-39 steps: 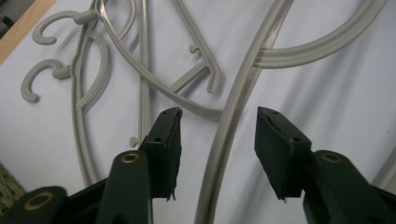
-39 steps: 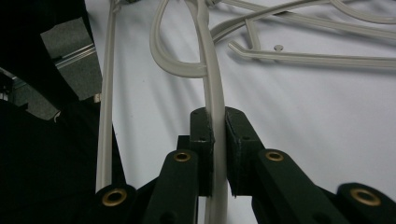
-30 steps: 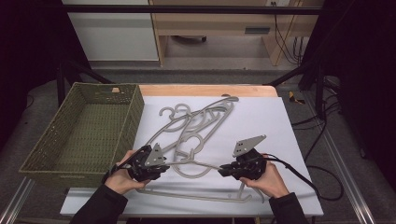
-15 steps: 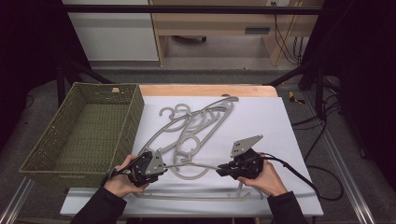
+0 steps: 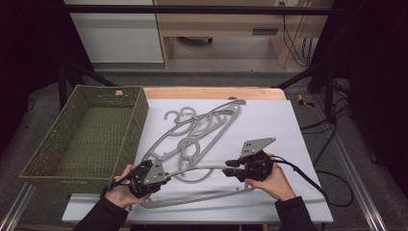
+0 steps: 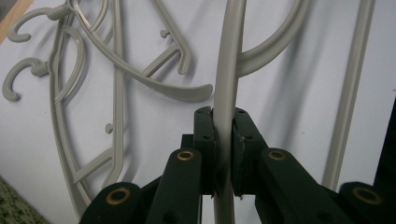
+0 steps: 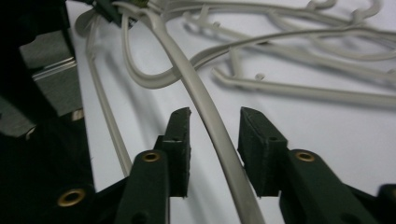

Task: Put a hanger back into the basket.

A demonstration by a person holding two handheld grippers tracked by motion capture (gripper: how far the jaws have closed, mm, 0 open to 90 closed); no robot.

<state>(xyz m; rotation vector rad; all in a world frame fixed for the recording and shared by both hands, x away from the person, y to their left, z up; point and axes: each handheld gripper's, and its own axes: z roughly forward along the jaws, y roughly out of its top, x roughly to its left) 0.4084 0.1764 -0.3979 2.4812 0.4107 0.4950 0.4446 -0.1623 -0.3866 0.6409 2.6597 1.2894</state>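
Hanger [image 5: 202, 169] of grey plastic lies at the near edge of the white desk [image 5: 288, 125], its lower bar partly hidden behind both hands in the high view. At 7 o'clock on the desk the left gripper [image 5: 161, 179] meets one end of it; at 5 o'clock the right gripper [image 5: 230, 169] sits at the other, its jaw tips too small there to judge. A pile of other hangers [image 5: 202, 122] overlaps toward 12 o'clock, individual outlines hard to separate, and a green woven basket [image 5: 53, 159] stands at 9 o'clock. No writing can be read anywhere.

Left gripper view: the left gripper [image 6: 223, 140] is clamped on the hanger's arm [image 6: 229, 70], pads pressed to either side; the arm runs off the frame at 12 and 6 o'clock. The pile [image 6: 93, 70] is cut off at the left edge.

Right gripper view: the right gripper [image 7: 214, 135] stands apart, jaws having just been opening, with the hanger's arm [image 7: 205, 112] between them and clear of both pads. The left gripper [image 7: 109, 9] is dark and cut off at 11 o'clock.
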